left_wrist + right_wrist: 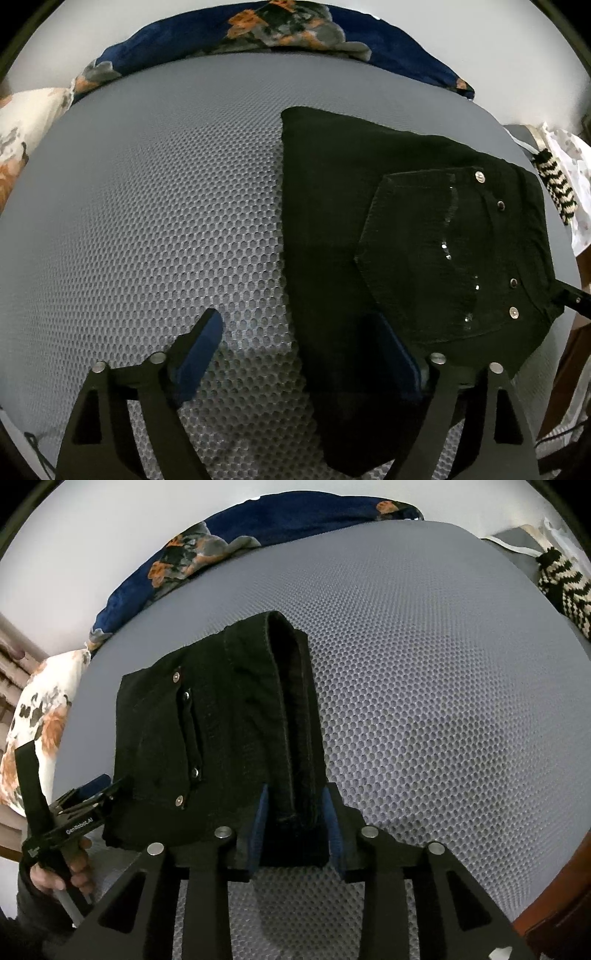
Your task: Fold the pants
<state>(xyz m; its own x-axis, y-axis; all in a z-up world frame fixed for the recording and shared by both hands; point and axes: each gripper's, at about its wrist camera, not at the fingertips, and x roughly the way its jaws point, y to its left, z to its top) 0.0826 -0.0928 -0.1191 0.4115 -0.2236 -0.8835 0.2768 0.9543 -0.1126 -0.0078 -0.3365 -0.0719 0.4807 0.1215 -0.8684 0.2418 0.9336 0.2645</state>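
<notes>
- Left gripper (295, 354), left wrist view: jaws spread wide, nothing pinched. Near edge of the black pants (413, 236) runs between the pads, but neither pad presses on it.
- Pants sit on the right half of the grey mesh mattress (147, 221), already a compact packet w/ the back pocket and rivets facing up. Looks mostly folded imo, maybe one tidy-up pass left.
- Gripper points steeply down at the mattress, hovering by the packet's near-left corner.
- Right gripper (297, 830), right wrist view: jaws partly apart, the folded hem/leg edge stands between the blue pads; can't see them biting it, so prob let go.
- Same view shows the person's hand (64, 871) holding the left tool's handle by the packet's left edge.
- Blue floral pillow (236, 539) lies at the far end, well apart.
</notes>
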